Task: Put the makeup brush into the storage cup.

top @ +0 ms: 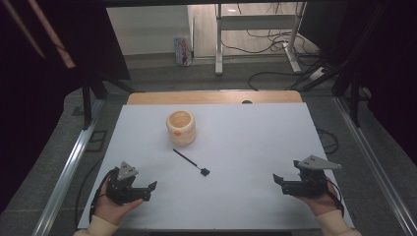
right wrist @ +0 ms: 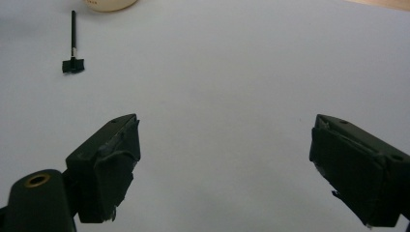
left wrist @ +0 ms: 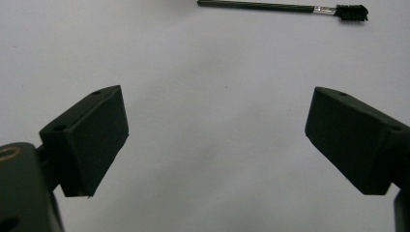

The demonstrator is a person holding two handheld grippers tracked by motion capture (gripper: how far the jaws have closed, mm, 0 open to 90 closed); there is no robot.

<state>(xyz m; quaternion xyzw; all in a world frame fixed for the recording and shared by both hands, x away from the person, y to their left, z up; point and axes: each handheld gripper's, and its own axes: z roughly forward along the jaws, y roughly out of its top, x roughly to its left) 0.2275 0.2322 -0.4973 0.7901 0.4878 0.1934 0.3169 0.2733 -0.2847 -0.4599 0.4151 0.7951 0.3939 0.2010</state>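
Observation:
A small black brush (top: 191, 162) with a thin handle and a short bristle head lies flat near the middle of the white table (top: 255, 142). It also appears at the top of the left gripper view (left wrist: 270, 7) and at the upper left of the right gripper view (right wrist: 73, 41). Behind it stands a cream round pot (top: 181, 127), whose base (right wrist: 109, 4) shows in the right gripper view. My left gripper (top: 150, 191) (left wrist: 217, 113) rests open at the front left. My right gripper (top: 279, 185) (right wrist: 225, 133) is open at the front right. Both hold nothing.
The table's wooden far edge (top: 211, 97) shows beyond the white sheet. Metal rails (top: 74, 162) run along both sides. On the floor behind are cables (top: 275, 42), a desk frame (top: 219, 44) and a small carton (top: 182, 50).

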